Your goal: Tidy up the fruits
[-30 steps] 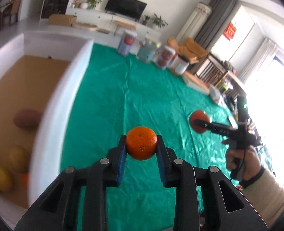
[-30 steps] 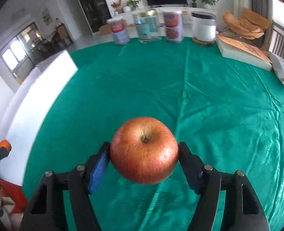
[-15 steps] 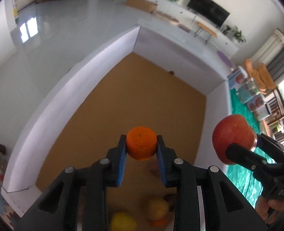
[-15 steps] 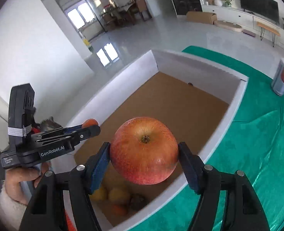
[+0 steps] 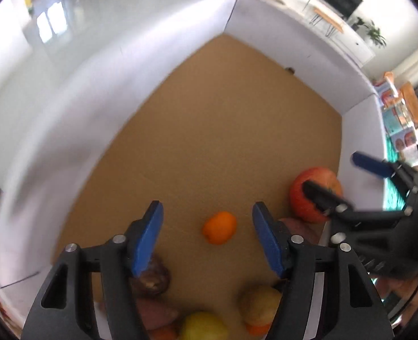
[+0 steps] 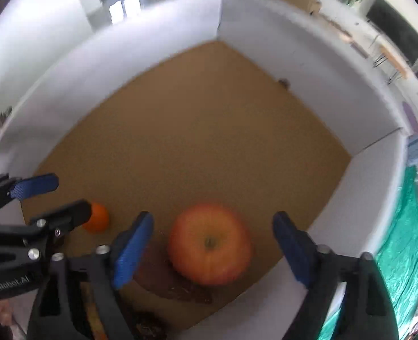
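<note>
A white-walled box (image 5: 294, 36) with a brown cardboard floor fills both views. My left gripper (image 5: 206, 223) is open above it, and a small orange (image 5: 219, 227) is free below between the fingers. My right gripper (image 6: 211, 238) is open too, with a red apple (image 6: 209, 243) free below it near the box's right wall (image 6: 379, 192). The apple (image 5: 314, 192) and the right gripper (image 5: 348, 181) also show in the left wrist view. The orange (image 6: 97, 217) and the left gripper (image 6: 53, 198) show in the right wrist view.
Other fruit lies at the near end of the box: a dark brown one (image 5: 152, 280), a yellow one (image 5: 203, 327), a tan one (image 5: 261, 301) and a reddish one (image 5: 299, 229). Green tablecloth (image 6: 401, 255) lies right of the box.
Both grippers have moved from the green table to over the box and opened. The orange and the apple have left the fingers and are down in the box.
</note>
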`<action>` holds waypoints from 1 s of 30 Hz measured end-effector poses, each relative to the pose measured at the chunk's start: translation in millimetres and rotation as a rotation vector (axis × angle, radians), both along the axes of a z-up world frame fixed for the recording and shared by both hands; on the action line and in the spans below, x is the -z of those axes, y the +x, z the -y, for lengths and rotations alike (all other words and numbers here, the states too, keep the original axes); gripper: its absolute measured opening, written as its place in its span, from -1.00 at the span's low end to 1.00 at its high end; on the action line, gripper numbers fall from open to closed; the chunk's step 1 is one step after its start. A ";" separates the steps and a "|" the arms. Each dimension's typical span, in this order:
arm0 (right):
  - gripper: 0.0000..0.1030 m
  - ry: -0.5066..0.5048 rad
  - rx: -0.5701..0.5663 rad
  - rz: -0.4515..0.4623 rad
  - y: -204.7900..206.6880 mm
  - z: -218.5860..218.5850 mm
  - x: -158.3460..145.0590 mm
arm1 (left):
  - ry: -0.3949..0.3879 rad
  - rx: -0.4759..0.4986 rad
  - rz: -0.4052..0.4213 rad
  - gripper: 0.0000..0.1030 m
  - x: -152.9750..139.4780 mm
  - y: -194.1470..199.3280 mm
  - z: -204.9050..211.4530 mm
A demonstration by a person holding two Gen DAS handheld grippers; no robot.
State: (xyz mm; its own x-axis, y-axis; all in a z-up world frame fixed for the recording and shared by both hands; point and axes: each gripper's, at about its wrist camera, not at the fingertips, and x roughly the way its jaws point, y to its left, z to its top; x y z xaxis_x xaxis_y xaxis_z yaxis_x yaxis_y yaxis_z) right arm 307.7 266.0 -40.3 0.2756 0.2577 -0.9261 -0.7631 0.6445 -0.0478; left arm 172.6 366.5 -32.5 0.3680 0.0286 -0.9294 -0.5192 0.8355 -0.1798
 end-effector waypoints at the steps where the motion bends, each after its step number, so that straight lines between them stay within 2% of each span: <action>1: 1.00 0.049 0.012 0.017 -0.9 8.7 -16.5 | 0.043 0.016 0.030 0.50 -13.5 -7.6 6.9; 3: 1.00 0.120 0.034 0.052 -7.3 27.0 -51.1 | 0.137 0.041 0.095 0.65 -41.0 -24.3 20.0; 6: 1.00 0.201 0.049 0.096 -26.3 53.8 -94.3 | 0.337 0.059 0.199 0.95 -86.3 -55.7 47.7; 8: 1.00 0.235 0.064 0.109 -46.4 73.4 -112.7 | 0.488 0.029 0.261 0.98 -109.4 -77.5 64.2; 9: 1.00 0.251 0.074 0.103 -54.9 80.9 -116.7 | 0.538 0.005 0.275 0.99 -114.7 -86.2 71.7; 10: 1.00 0.267 0.084 0.085 -65.2 89.8 -117.8 | 0.552 -0.029 0.275 0.99 -116.8 -96.5 76.3; 12: 1.00 0.291 0.098 0.029 -79.7 106.9 -113.3 | 0.487 -0.086 0.278 0.99 -112.8 -113.9 75.7; 15: 1.00 0.285 0.111 -0.057 -110.7 115.0 -98.6 | 0.393 -0.118 0.219 0.99 -91.1 -128.5 67.5; 18: 1.00 0.257 0.127 -0.086 -136.7 115.1 -78.5 | 0.425 -0.117 0.121 0.99 -77.8 -142.7 72.6; 20: 1.00 0.250 0.118 -0.101 -144.6 111.3 -73.8 | 0.462 -0.116 0.109 0.98 -75.2 -149.5 73.7; 25: 1.00 0.210 0.111 -0.004 -168.5 104.2 -87.7 | 0.444 -0.116 0.131 0.99 -81.3 -163.4 69.8; 30: 1.00 0.186 0.083 0.025 -175.7 95.5 -90.2 | 0.407 -0.119 0.141 0.99 -80.8 -162.9 67.1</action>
State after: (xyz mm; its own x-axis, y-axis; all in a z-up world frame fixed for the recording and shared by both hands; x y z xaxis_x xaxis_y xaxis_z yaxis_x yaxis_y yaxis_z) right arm 132.0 170.5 49.9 0.3253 0.3987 -0.8575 -0.7068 0.7049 0.0596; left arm 9.7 299.4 48.3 0.4624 0.4317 -0.7744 -0.6097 0.7890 0.0758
